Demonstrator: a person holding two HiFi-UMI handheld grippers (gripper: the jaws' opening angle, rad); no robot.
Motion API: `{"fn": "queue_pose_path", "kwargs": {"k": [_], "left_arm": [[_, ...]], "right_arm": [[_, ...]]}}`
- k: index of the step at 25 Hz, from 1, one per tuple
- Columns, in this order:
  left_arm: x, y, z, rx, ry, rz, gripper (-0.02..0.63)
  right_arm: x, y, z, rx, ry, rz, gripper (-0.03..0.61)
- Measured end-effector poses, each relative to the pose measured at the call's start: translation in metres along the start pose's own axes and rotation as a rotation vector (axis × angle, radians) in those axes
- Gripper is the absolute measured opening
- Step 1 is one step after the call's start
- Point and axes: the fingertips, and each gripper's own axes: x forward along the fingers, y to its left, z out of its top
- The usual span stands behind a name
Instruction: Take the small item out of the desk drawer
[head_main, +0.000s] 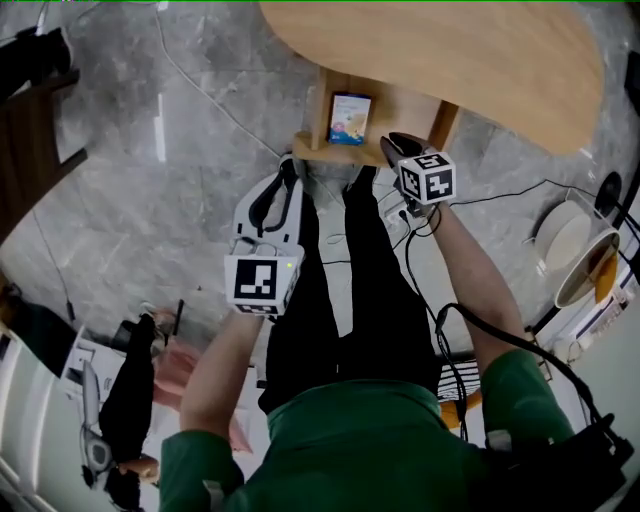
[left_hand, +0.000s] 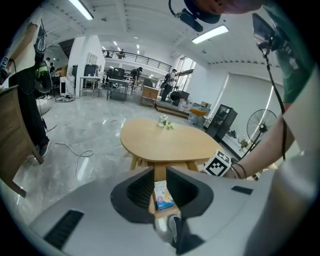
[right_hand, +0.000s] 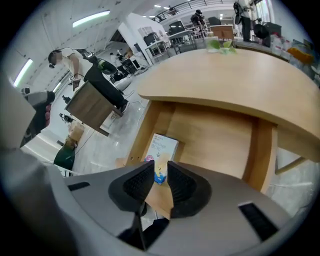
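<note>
one small box (head_main: 350, 118) — white and blue

No legible text, small box (head_main: 350, 118) print blurred

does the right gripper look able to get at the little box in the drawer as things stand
Probably yes. The small box stands upright in the open drawer with nothing in front of it, and the right gripper points at it with its fingers apart and empty.
</note>
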Motion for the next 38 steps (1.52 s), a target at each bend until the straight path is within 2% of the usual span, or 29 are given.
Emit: {"fn": "queue_pose_path", "kwargs": {"k": [9,17,25,33,38], "left_arm": [[0.024,0.007,-0.025,-0.054,0.019,-0.022,0.084],[0.021,0.019,-0.045,-0.098,0.045,-0.013,0.084],[0.019,0.028,-0.044,-0.129,0.029,-0.001,0.084],[0.021,0.018,-0.043,-0.141,0.038,-0.012,0.084],[0.024,0.017,-0.037,-0.127,0.029,-0.009,0.084]], "right_arm": [[0.063,-0.016,-0.009,-0.01,0.104,0.041,0.11],[0.105,-0.023,-0.025,0.008,0.188,0.035,0.129],[0.116,-0.019,-0.019,-0.009,0.189,0.055,0.141],[0.106,-0.005,-0.004,0.038,0.12,0.139,0.056],[0.099,0.001,-0.001,0.027,0.116,0.16,0.04]]}}
